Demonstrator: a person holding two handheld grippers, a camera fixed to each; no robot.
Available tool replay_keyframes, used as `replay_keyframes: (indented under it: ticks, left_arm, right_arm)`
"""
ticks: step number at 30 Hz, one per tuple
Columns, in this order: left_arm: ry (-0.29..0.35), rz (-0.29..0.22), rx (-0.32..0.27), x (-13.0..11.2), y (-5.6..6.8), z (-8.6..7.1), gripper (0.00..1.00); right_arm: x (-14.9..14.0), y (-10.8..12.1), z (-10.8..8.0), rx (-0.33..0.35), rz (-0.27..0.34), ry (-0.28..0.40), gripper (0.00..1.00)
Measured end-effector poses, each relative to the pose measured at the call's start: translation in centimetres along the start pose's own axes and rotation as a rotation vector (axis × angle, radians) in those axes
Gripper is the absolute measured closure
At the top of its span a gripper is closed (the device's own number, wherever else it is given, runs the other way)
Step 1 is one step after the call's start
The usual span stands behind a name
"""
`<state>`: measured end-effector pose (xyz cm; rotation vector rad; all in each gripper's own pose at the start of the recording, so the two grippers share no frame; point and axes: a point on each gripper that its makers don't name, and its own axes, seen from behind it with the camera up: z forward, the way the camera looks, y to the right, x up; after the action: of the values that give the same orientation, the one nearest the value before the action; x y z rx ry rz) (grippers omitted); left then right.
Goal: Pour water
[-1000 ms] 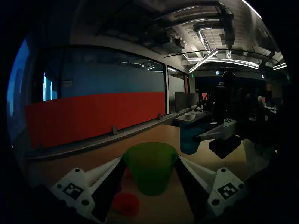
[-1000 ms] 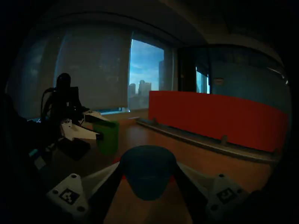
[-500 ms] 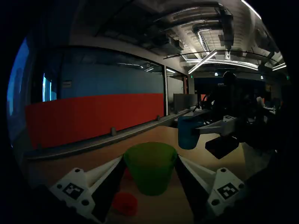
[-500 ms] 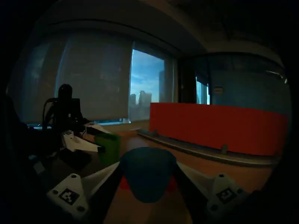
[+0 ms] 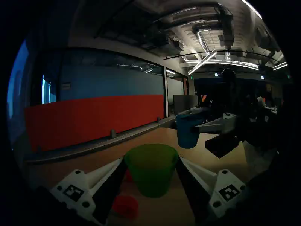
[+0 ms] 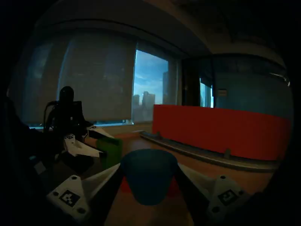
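My left gripper point(image 5: 151, 171) is shut on an upright green cup point(image 5: 151, 168), held above the wooden table point(image 5: 222, 158). Farther off to the right in the left gripper view hangs a blue cup point(image 5: 186, 130) in the other gripper. In the right gripper view my right gripper point(image 6: 149, 177) is shut on that blue cup point(image 6: 149, 175), upright and lifted off the table. To its left the green cup point(image 6: 109, 151) shows between the white fingers point(image 6: 81, 148) of the left gripper. I cannot see inside either cup.
A red cup point(image 5: 125, 206) lies on the table below the green cup, and a red thing point(image 6: 174, 187) peeks from behind the blue cup. A red partition point(image 5: 94, 116) with a grey rail runs along the table's far edge. A window point(image 6: 150, 88) is behind.
The blue cup has risen and shifted a little to the left in the left gripper view. The green cup has sunk lower in the right gripper view. Both grips are unchanged.
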<state>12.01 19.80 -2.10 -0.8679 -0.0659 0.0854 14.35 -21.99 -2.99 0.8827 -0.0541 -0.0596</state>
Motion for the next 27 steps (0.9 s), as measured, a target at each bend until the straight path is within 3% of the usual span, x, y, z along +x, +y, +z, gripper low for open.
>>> replay_keyframes:
  ticks: [11,27]
  left_arm:
    - [-0.007,0.011,-0.027,-0.3,1.1,0.5,0.12]
    - [-0.012,0.003,-0.08,-1.1,3.6,1.3,0.12]
  right_arm:
    - [1.6,0.0,0.4,0.013,-0.051,0.002,0.09]
    - [4.2,-0.1,1.8,0.034,-0.245,-0.012,0.09]
